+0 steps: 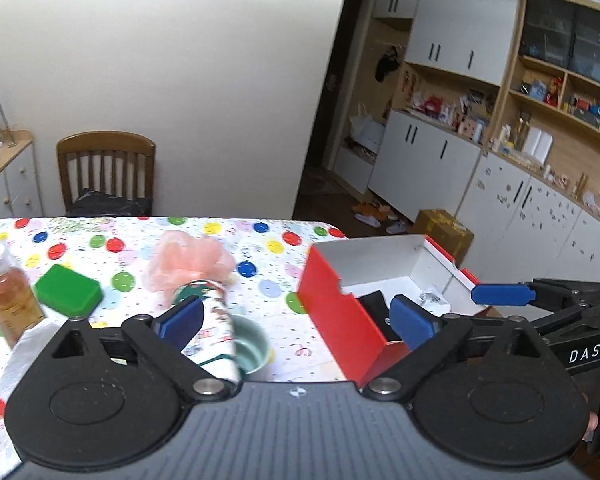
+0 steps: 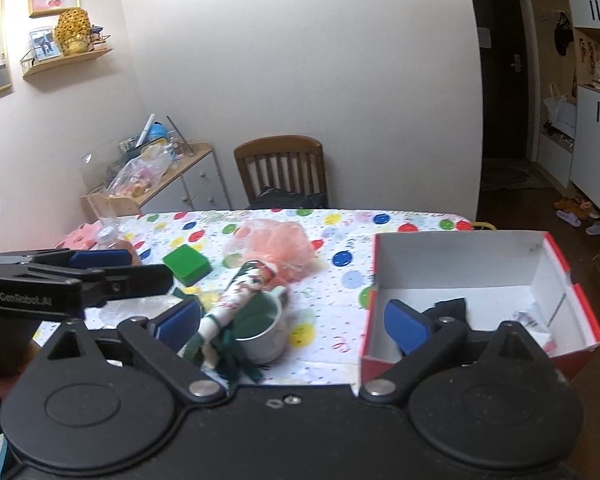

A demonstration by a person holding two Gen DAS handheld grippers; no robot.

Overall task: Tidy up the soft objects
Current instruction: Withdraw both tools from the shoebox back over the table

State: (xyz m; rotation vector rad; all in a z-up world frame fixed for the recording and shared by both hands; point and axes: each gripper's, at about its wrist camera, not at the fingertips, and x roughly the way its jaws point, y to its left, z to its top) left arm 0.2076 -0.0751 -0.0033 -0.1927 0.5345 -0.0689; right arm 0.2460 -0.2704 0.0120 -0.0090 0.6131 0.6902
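Nearest the lens in the left wrist view are the blue fingers of the left gripper (image 1: 296, 320), spread wide with nothing between them; the right gripper (image 2: 294, 320) stands just as wide and just as empty in its own view. Just beyond both lies a rolled printed cloth (image 2: 240, 296), its long axis running from near-left to far-right, the near end with a dark green fringe resting beside the left finger of the right gripper and the far end leaning over the rim of a pale green mug (image 2: 266, 334). Behind it on the spotted tablecloth (image 2: 340, 320) sits a pink mesh puff (image 2: 278, 250), touching or nearly touching the roll's far end, and a green sponge (image 2: 188, 264) lies further left. The red box (image 2: 576, 300), open and white inside, stands to the right with a dark folded item (image 2: 450, 306) already in it. The roll lies to the left of centre in both views, closer to the left finger of each gripper, so either would probably need to shift left and turn to close across the roll's short width; the box then lies a short carry to the right, which seems to favour the right gripper.
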